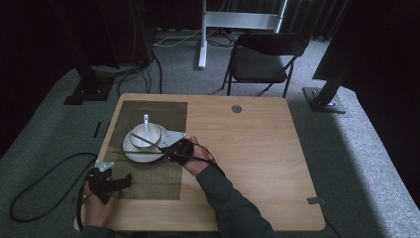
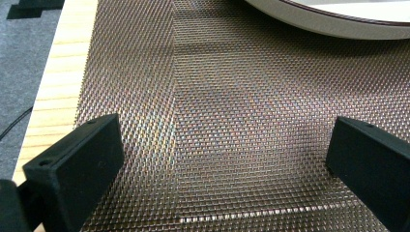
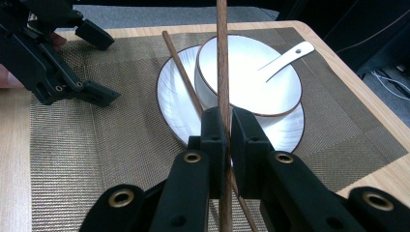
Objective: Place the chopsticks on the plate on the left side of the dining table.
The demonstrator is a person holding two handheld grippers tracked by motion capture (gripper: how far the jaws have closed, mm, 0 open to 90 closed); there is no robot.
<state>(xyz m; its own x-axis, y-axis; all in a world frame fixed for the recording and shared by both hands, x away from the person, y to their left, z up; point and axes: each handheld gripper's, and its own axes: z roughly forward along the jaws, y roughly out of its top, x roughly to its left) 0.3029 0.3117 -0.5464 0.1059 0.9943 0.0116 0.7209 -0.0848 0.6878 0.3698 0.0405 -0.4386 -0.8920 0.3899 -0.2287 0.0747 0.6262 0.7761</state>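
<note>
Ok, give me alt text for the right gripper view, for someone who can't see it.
The right gripper is shut on a brown wooden chopstick above a white ceramic bowl holding a white spoon. A second chopstick lies across the white plate, on a woven gold placemat.

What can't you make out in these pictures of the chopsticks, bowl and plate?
- Held chopstick: the right gripper view's top edge cuts off its far end.
- Second chopstick: its near end runs behind the right hand-held gripper.
- Plate: the left gripper view's top edge cuts off all but a rim.
- Bowl: too small in the high view to see its contents beyond the spoon.
</note>
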